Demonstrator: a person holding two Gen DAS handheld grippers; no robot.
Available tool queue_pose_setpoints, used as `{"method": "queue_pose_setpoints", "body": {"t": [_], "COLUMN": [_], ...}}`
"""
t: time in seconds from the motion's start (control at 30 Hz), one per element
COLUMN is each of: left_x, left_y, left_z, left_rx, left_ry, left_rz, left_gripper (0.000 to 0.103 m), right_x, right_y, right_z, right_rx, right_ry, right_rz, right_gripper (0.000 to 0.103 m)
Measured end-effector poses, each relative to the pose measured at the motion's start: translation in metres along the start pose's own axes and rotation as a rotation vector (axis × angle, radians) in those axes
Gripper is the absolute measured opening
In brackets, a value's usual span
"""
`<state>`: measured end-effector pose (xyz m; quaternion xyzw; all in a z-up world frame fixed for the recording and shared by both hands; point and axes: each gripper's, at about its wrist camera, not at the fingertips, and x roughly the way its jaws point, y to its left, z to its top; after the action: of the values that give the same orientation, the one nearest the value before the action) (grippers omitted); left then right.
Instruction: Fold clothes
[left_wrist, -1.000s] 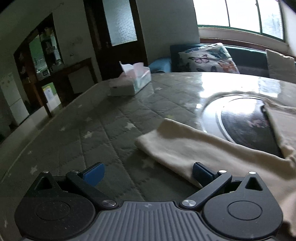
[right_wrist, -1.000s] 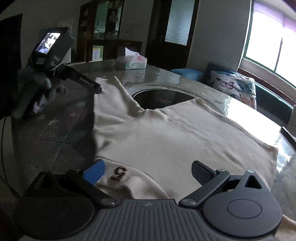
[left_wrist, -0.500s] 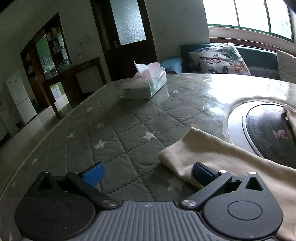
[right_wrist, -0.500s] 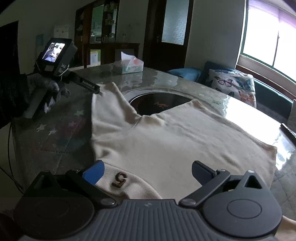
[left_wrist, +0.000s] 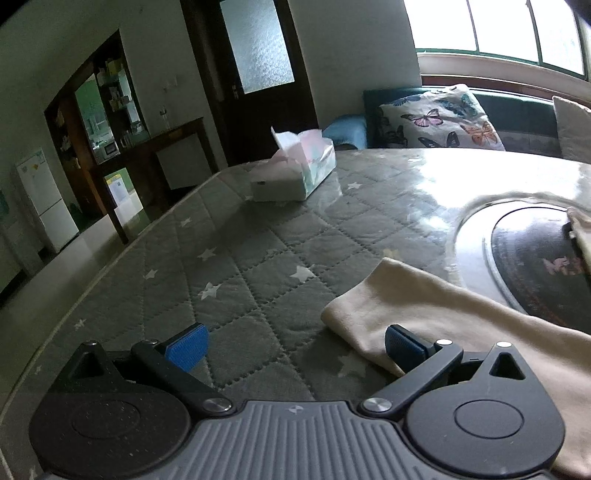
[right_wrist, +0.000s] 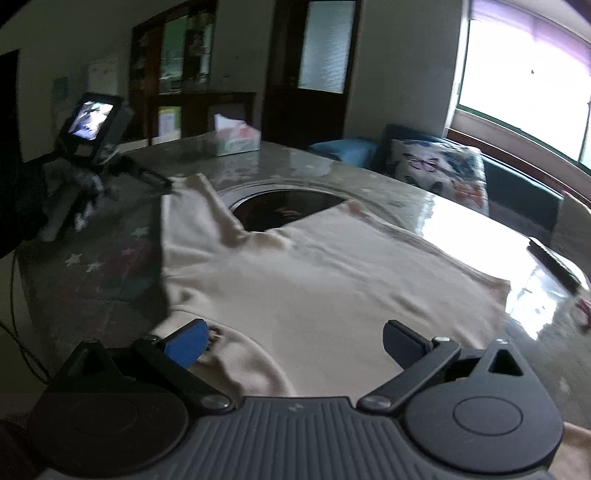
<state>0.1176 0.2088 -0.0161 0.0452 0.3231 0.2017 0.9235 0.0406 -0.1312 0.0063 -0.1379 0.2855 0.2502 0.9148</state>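
Observation:
A cream shirt (right_wrist: 325, 273) lies spread flat on the round table, its collar nearest me in the right wrist view, beside a small brown mark (right_wrist: 218, 332). One sleeve (left_wrist: 424, 306) runs across the left wrist view, its cuff end near the right finger. My left gripper (left_wrist: 293, 345) is open just above the quilted cover, with nothing between its fingers. My right gripper (right_wrist: 295, 341) is open over the collar edge. The left gripper (right_wrist: 155, 181) also shows in the right wrist view, at the sleeve's tip.
A tissue box (left_wrist: 295, 173) stands on the grey star-quilted cover (left_wrist: 229, 266). A dark round inset (left_wrist: 539, 258) sits in the table's middle. A butterfly cushion (left_wrist: 439, 122) lies on the bench beyond. A dark flat object (right_wrist: 554, 264) rests at the table's right edge.
The left gripper has drawn back toward the sleeve's cuff end, so less sleeve shows. The right gripper has swung left and lower over the collar. Both stay open.

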Motion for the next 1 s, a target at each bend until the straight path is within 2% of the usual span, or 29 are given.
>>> {"method": "queue_pose_setpoints", "body": {"t": [0.2, 0.43, 0.7, 0.77, 0.87, 1.0], "left_x": [-0.038, -0.076, -0.110, -0.117, -0.123, -0.133], "left_y": [-0.018, -0.053, -0.107, -0.122, -0.139, -0.161], "left_z": [-0.003, -0.006, -0.018, -0.023, -0.028, -0.031], "left_rx": [0.028, 0.101, 0.209, 0.238, 0.269, 0.299], "left_ry": [-0.056, -0.108, -0.125, -0.125, -0.127, -0.133], "left_rz": [-0.083, -0.220, -0.400, -0.438, -0.479, -0.535], "left_gripper": [0.103, 0.103, 0.103, 0.103, 0.103, 0.103], "right_x": [-0.006, -0.001, -0.015, -0.012, -0.012, -0.027], "right_y": [-0.017, -0.010, -0.017, -0.016, -0.008, -0.012], "right_z": [-0.016, -0.037, -0.034, -0.038, -0.044, -0.042], "right_rx": [0.025, 0.001, 0.019, 0.009, -0.017, 0.026], "right_ry": [0.033, 0.097, 0.052, 0.075, 0.082, 0.040], "right_rz": [-0.094, -0.077, -0.116, -0.113, -0.093, -0.094], "right_gripper": [0.102, 0.102, 0.102, 0.102, 0.102, 0.102]}}
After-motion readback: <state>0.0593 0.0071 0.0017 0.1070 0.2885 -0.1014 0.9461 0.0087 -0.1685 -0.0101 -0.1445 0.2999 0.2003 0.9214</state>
